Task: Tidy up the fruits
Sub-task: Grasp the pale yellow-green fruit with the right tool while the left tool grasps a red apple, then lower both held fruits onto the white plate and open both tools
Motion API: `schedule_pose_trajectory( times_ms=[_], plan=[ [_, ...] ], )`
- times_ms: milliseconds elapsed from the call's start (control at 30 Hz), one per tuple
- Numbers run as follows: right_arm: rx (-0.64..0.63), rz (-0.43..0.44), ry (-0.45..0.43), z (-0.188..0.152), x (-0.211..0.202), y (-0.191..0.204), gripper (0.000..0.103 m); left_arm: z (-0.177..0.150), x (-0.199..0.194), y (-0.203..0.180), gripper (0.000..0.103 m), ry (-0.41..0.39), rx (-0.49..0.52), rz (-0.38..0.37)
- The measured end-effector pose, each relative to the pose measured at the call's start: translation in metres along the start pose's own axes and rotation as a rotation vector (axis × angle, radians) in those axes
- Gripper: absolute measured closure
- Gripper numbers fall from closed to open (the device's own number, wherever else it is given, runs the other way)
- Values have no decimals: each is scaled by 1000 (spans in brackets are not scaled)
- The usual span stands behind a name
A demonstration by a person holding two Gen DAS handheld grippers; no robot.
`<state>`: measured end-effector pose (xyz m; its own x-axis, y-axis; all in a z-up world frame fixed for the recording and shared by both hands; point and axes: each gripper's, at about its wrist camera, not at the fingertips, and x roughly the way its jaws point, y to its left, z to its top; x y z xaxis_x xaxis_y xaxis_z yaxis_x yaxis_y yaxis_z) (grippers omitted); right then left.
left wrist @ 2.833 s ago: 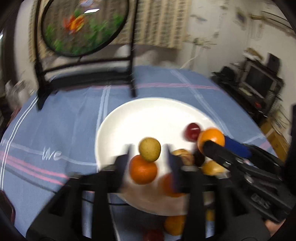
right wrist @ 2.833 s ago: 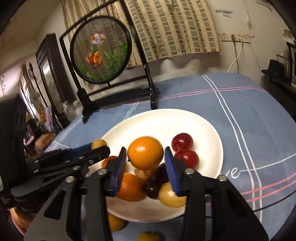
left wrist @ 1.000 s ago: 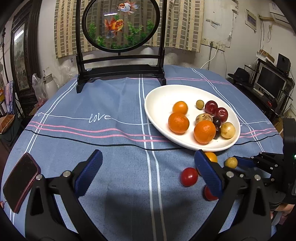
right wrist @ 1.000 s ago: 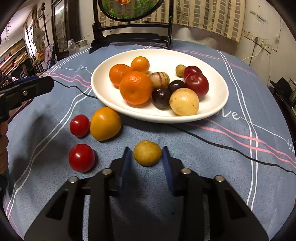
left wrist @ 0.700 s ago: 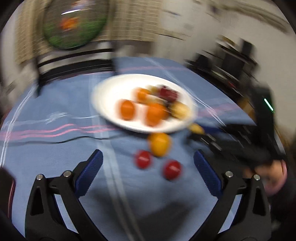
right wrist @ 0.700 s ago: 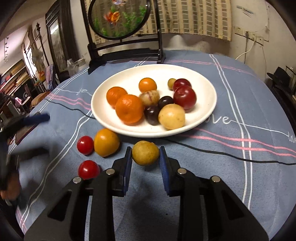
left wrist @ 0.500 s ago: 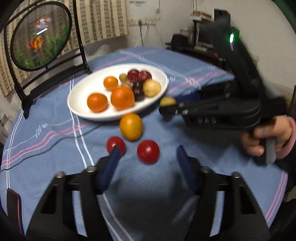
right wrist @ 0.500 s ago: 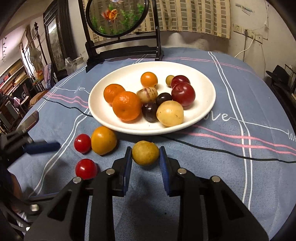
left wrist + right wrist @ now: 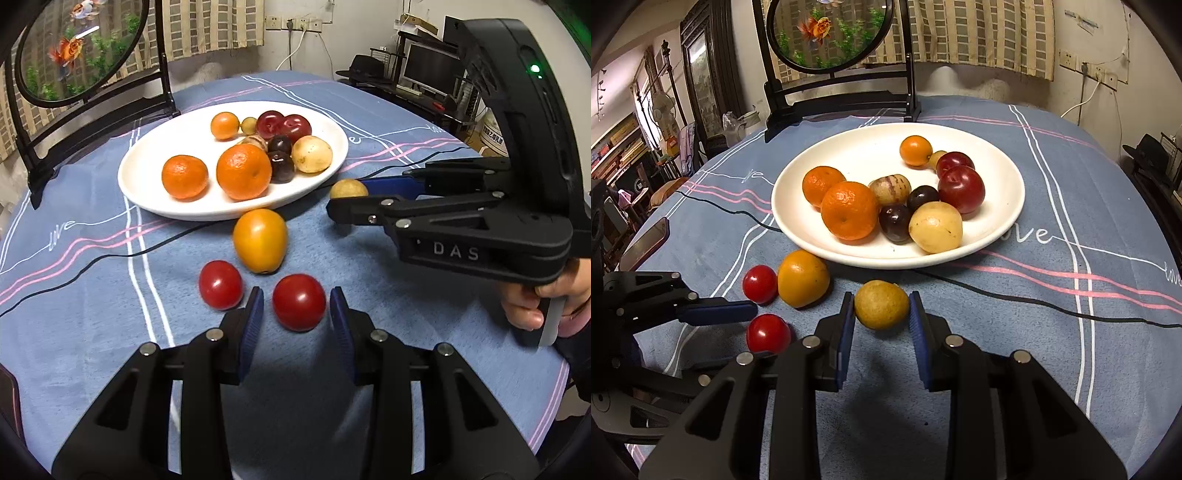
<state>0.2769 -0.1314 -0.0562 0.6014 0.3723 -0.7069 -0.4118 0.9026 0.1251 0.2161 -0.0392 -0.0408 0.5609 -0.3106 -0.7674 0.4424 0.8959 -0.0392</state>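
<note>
Bench (image 9: 92, 280) under a blue cloth carries a white plate (image 9: 849, 155) of fruit beyond both sets of fingers. Right gripper (image 9: 881, 330) has its fingers clamped on a yellow-brown fruit (image 9: 881, 304) just short of the plate. Left gripper (image 9: 297, 319) has just been closing; a red tomato (image 9: 299, 302) sits between its fingers, narrow gaps either side.

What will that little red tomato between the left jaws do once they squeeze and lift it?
The red tomato looks round and glossy, so it could roll or slip if nudged off-centre. Its skin looks thin, so a hard squeeze might bruise it. The left gripper has just been closing around it, a sliver of gap showing on each side.
</note>
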Motion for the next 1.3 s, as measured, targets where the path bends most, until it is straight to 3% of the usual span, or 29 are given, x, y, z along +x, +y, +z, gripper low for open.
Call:
schedule_pose_trajectory(
  times_ms=[200, 400, 600, 767, 867, 1000, 1100, 1300],
  plan=[
    [6, 2, -4, 1, -2, 0, 74, -2, 13, -4, 71, 45, 8, 22],
    [6, 4, -6, 1, -2, 0, 74, -3, 10, -1, 72, 41, -7, -9],
    [10, 11, -18, 1, -6, -2, 74, 3, -16, 5, 72, -53, -54, -82],
    [6, 18, -24, 2, -8, -1, 74, 8, -24, 12, 72, -88, -91, -95],
    [16, 52, -81, 5, -17, -1, 74, 16, -29, 18, 72, -115, -118, -94],
    [78, 101, -184, 12, -29, -8, 73, 38, -29, 36, 72, -155, -184, -82],
    [128, 65, -254, 22, -32, -15, 73, 62, -23, 52, 72, -189, -249, -55],
    [146, -3, -276, 61, 0, -22, 73, 95, 0, 82, 72, -201, -324, 46]
  ],
)
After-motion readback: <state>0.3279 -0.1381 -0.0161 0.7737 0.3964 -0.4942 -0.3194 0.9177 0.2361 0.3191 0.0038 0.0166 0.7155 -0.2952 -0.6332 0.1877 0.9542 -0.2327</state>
